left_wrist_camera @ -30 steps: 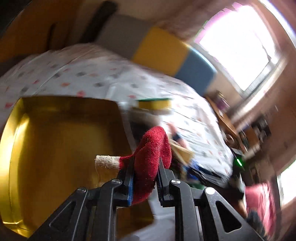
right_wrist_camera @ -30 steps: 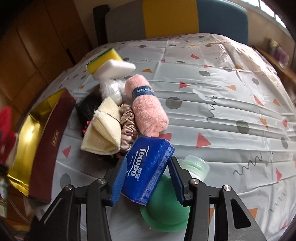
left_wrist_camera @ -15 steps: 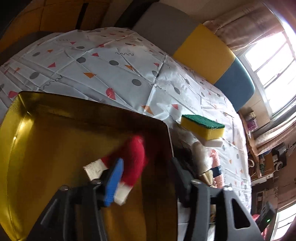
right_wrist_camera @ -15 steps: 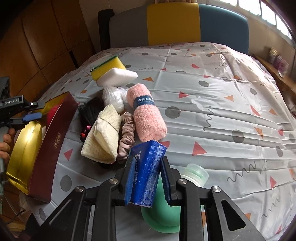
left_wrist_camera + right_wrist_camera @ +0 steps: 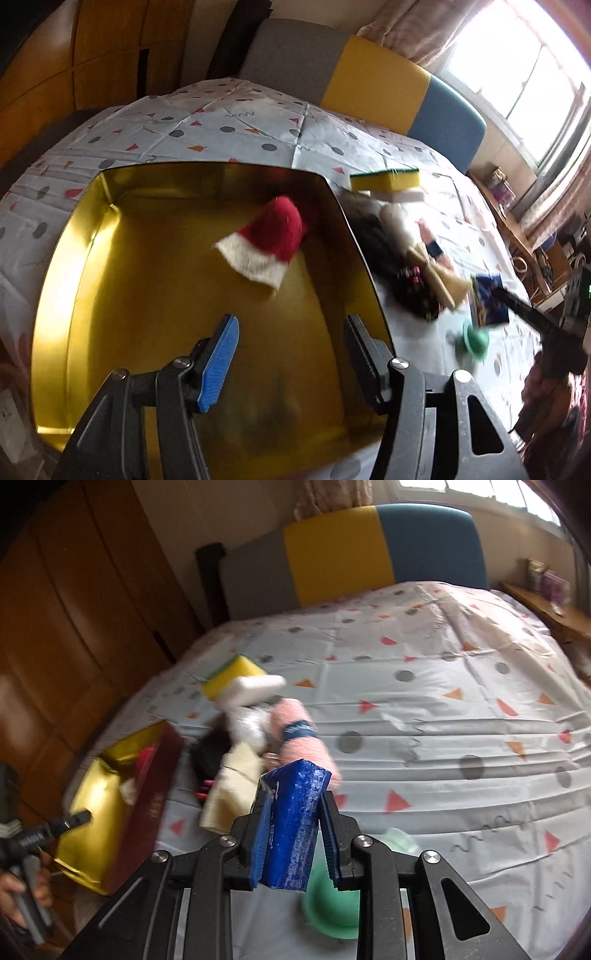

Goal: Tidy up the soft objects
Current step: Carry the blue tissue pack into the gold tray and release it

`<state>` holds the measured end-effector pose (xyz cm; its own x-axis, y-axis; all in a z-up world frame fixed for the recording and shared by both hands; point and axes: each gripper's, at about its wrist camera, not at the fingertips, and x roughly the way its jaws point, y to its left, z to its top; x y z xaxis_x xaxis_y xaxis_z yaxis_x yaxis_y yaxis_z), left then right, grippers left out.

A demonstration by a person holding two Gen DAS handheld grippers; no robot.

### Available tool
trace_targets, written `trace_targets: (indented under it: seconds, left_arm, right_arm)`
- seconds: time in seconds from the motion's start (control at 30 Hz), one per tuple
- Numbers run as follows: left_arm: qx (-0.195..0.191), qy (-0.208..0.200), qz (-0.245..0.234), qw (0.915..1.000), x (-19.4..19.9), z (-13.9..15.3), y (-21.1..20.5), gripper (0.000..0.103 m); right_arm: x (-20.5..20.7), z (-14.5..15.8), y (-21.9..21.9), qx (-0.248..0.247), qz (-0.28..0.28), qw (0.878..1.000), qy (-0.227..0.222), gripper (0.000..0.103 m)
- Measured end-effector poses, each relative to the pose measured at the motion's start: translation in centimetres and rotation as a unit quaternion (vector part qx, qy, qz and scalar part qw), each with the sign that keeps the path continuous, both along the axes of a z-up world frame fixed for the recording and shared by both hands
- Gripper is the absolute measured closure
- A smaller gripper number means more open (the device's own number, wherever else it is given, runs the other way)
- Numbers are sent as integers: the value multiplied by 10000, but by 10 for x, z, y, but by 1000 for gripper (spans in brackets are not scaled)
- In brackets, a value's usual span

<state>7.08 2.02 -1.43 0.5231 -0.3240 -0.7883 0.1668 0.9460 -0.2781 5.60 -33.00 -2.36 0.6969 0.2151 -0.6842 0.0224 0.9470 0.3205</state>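
Bedspread behind, right claw (image 5: 293,834) grips unreadable tissue pack (image 5: 293,823).

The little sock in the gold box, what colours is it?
The sock is red with a white cuff, clearest in the left wrist view.

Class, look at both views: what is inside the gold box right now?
Only the red sock with its white cuff lies inside the gold box. The open left gripper hides part of the floor.

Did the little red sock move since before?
Yes. The red sock left the left gripper, whose fingers are now open, and lies in the gold box by its far wall.
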Motion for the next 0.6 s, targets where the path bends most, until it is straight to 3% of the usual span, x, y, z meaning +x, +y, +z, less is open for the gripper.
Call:
trace_targets:
  seconds: [0.17,0.37,0.47,0.6]
  left_arm:
    - [118,-140,4,9998,-22,6,10,44]
    - [119,-257,118,9995,-32,13,22,44]
    - [160,-284,183,9993,-37,15,28,44]
    - [114,-319,283,9990,-44,18,41,44]
  right_arm:
    - [-1,4,27,384,569,9976,50,76]
    - [-2,22,102,802,1336,9877,-118,76]
    - [8,27,150,646,1731,9828,-78,76]
    - [29,16,209,70,1965,9803,189,76]
